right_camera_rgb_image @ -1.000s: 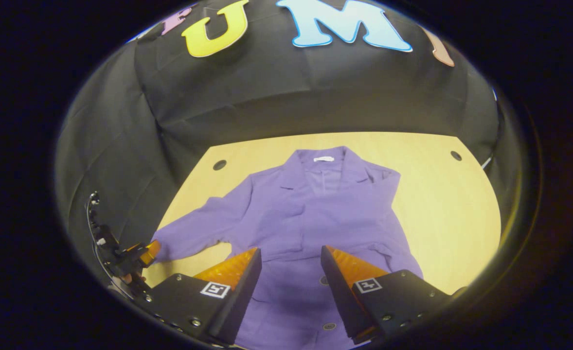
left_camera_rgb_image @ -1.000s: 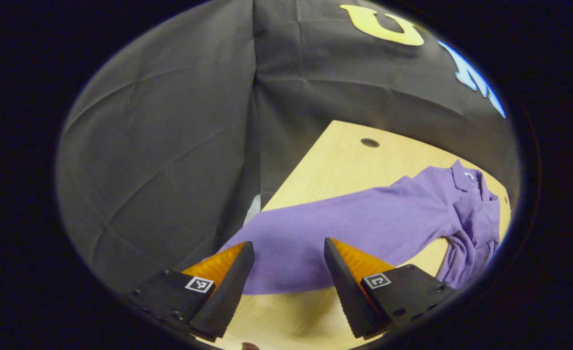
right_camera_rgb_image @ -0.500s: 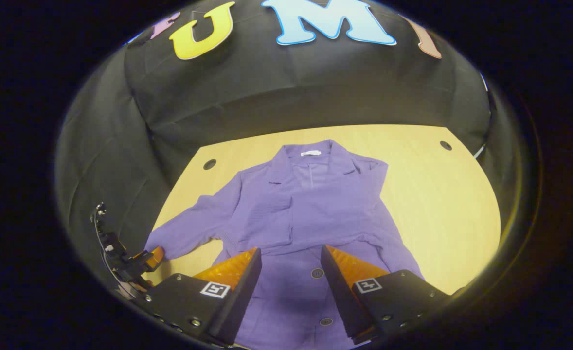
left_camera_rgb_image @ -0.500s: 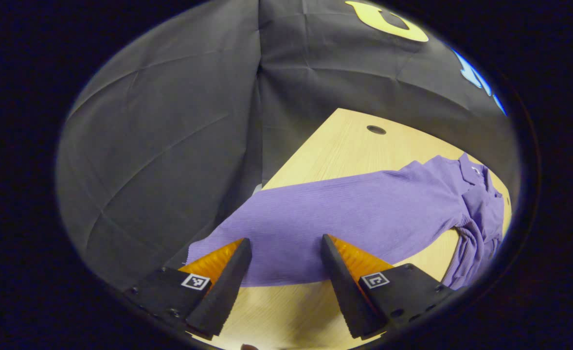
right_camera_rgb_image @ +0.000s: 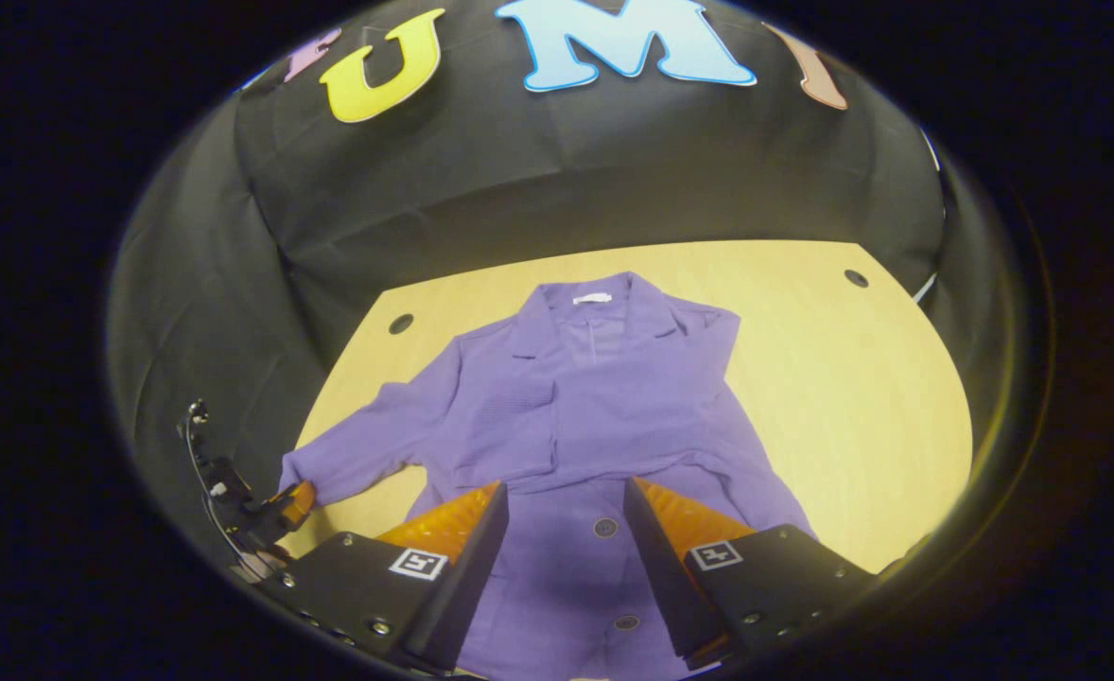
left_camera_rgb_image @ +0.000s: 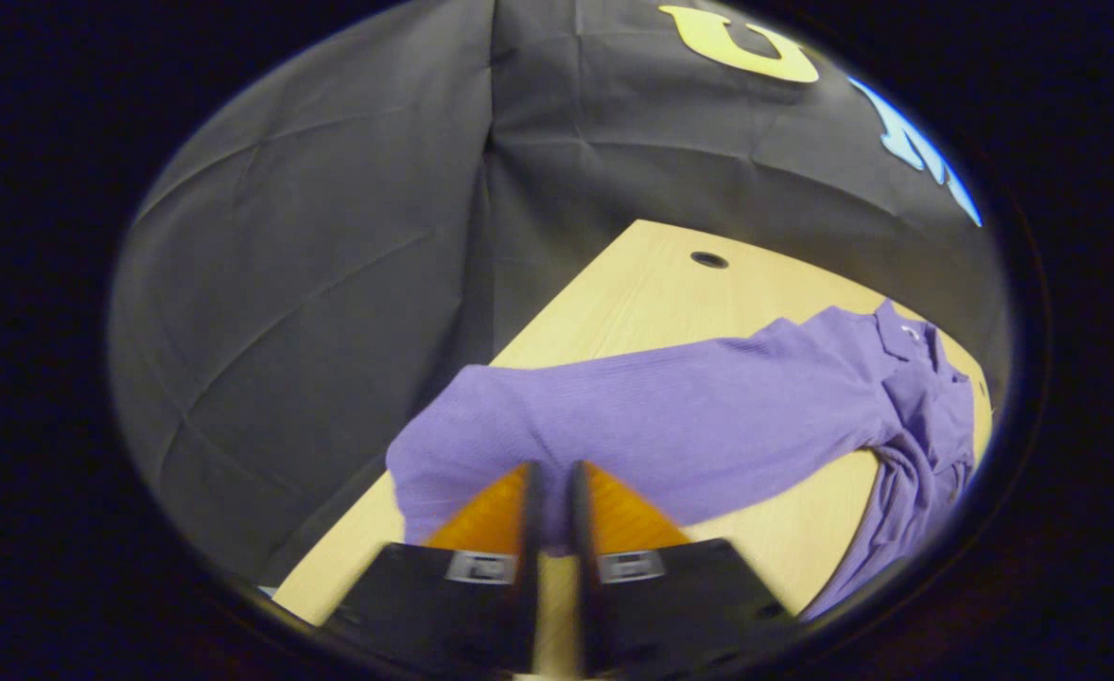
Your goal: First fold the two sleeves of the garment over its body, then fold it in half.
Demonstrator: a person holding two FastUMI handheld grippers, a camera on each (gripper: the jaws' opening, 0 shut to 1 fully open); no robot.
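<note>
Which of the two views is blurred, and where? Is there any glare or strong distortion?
Left gripper view: the left gripper is smeared by motion blur, and its square markers are unreadable, while the purple garment stays fairly sharp. Right gripper view: sharp overall, with crisp markers on the right gripper. Both views: fisheye bends the table edges; no obvious glare.

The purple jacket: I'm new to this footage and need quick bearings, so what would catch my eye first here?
The purple jacket lies spread, front up and collar away, on the pale wooden table. One sleeve is already folded across its body, while the other sleeve stretches out toward the table's edge. There the left gripper has its fingers closed on the cuff, and the right gripper hangs open above the buttoned hem.
</note>
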